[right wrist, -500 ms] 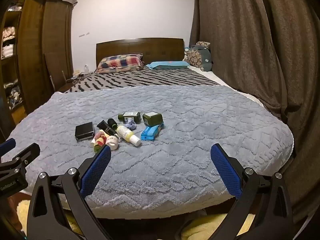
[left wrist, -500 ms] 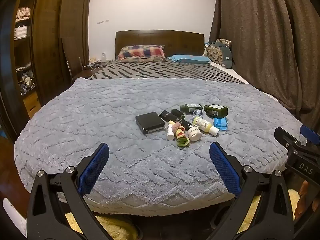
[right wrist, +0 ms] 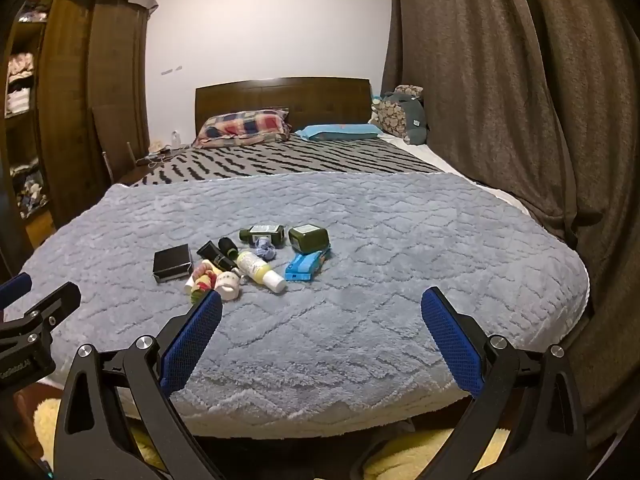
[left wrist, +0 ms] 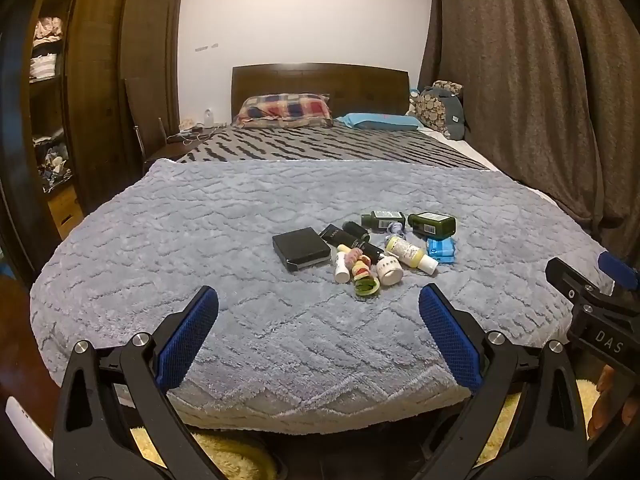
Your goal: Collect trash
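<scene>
A cluster of small items lies on the grey blanket (left wrist: 200,240): a black box (left wrist: 301,248), two dark green bottles (left wrist: 434,224), a yellow bottle with a white cap (left wrist: 410,254), a blue packet (left wrist: 442,250), a white jar (left wrist: 389,271), a black tube (left wrist: 352,240) and colourful bits (left wrist: 362,276). The same cluster shows in the right wrist view, with the black box (right wrist: 173,263) and the yellow bottle (right wrist: 261,271). My left gripper (left wrist: 318,304) is open and empty, short of the cluster. My right gripper (right wrist: 322,312) is open and empty, to the right of it.
The bed has a wooden headboard (left wrist: 320,84), a plaid pillow (left wrist: 286,110) and a blue pillow (left wrist: 378,122). A wooden wardrobe (left wrist: 100,100) stands at the left, brown curtains (left wrist: 540,100) at the right. A yellow rug (left wrist: 224,456) lies below the bed's foot.
Both grippers have moved slightly closer to the bed; the cluster sits a little nearer in both views. Both stay open.
</scene>
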Demonstrator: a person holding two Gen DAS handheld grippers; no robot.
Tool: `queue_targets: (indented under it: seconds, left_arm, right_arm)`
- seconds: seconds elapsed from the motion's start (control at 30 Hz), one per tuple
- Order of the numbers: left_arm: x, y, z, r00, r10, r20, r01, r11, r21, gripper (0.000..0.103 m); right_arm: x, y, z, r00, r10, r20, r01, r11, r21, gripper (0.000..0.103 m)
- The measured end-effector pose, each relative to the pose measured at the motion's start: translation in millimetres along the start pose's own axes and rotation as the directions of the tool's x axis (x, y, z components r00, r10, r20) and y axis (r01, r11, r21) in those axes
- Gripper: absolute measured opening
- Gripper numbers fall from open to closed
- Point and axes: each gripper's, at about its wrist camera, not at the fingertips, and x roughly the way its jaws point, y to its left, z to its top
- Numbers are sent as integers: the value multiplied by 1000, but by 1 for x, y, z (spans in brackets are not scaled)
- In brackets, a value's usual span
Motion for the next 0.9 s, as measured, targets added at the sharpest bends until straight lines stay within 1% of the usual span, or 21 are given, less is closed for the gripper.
queue_targets:
  seconds: [0.13, 0.9]
  left_arm:
    - [-4, -2, 2, 1000, -1, 4, 1, 1000, 3, 95]
    - [-9, -5, 3, 1000, -9, 17, 9, 1000, 2, 95]
  right_arm:
    - [-2, 7, -1, 1000, 0, 4, 0, 1000, -1, 100]
    - [-7, 4, 1, 1000, 20, 23, -20, 1000, 13, 100]
